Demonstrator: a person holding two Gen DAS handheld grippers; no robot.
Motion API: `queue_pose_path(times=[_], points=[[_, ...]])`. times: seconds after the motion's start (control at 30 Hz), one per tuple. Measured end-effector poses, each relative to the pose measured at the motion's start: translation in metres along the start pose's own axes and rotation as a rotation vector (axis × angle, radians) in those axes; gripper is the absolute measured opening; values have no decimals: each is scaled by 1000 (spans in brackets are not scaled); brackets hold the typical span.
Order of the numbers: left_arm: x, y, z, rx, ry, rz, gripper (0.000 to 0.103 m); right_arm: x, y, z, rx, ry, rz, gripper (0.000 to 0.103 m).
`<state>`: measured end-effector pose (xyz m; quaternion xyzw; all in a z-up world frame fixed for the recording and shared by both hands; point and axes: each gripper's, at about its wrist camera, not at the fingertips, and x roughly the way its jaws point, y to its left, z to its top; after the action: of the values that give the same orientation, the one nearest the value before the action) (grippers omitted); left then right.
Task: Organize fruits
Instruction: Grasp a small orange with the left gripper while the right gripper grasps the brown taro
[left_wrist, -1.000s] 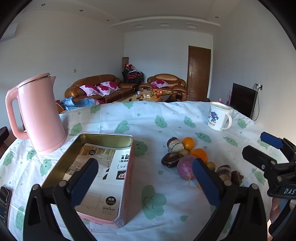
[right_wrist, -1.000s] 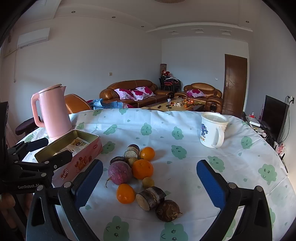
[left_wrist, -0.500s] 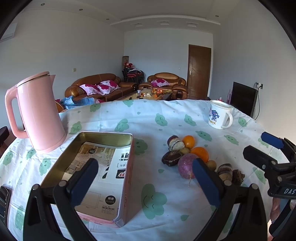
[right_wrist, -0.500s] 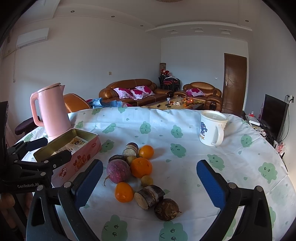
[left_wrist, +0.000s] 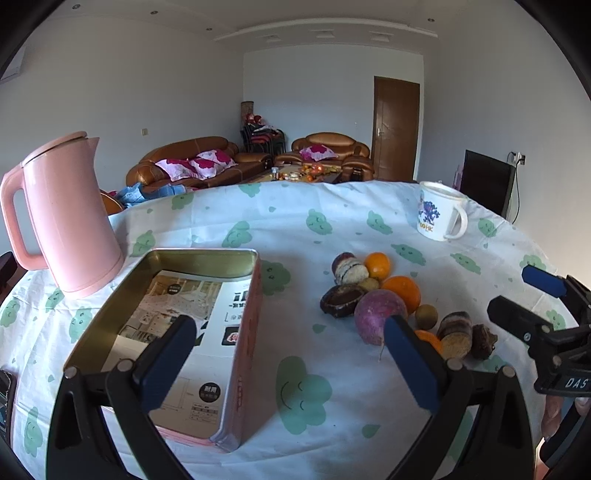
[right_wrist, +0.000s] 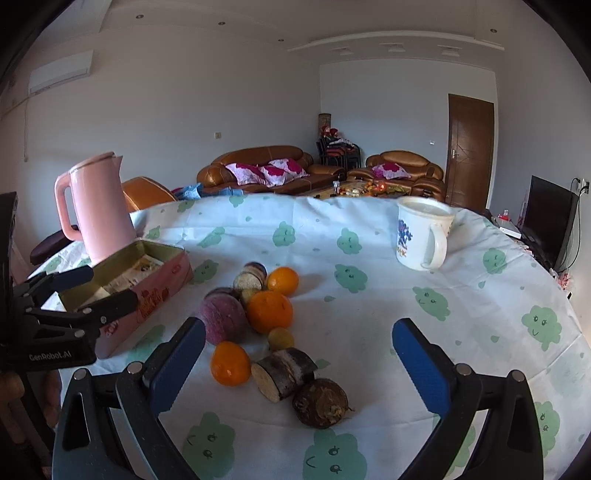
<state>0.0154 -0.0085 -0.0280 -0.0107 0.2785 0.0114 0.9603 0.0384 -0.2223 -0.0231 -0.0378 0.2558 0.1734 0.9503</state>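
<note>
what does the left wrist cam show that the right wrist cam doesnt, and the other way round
Only the left wrist view looks down into the tin, showing the printed paper lining its floor. Only the right wrist view shows the wall air conditioner and the nearest orange whole. Both show the pink kettle, the mug and the fruit pile.
</note>
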Motion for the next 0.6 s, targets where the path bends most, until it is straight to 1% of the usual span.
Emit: queue_pose_path(times=[0.2, 0.27, 0.33, 0.47, 0.5, 0.53, 0.6], points=[[11, -9, -4, 19, 32, -11, 103, 9, -11, -13, 5, 42, -5, 101], [14, -11, -4, 21, 41, -18, 103, 10, -12, -14, 4, 53, 0, 99], [16, -12, -4, 15, 48, -41, 103, 14, -12, -16, -1, 78, 15, 89], [20, -18, -2, 18, 62, -75, 103, 28, -13, -25, -8, 150, 37, 72], [21, -20, -2, 20, 63, -80, 103, 29, -15, -25, 1, 160, 51, 63], [22, -22, -2, 25, 65, -83, 103, 30, -17, -26, 11, 170, 65, 60], [23, -24, -3, 29, 73, -92, 103, 34, -18, -29, 8, 209, 83, 59]])
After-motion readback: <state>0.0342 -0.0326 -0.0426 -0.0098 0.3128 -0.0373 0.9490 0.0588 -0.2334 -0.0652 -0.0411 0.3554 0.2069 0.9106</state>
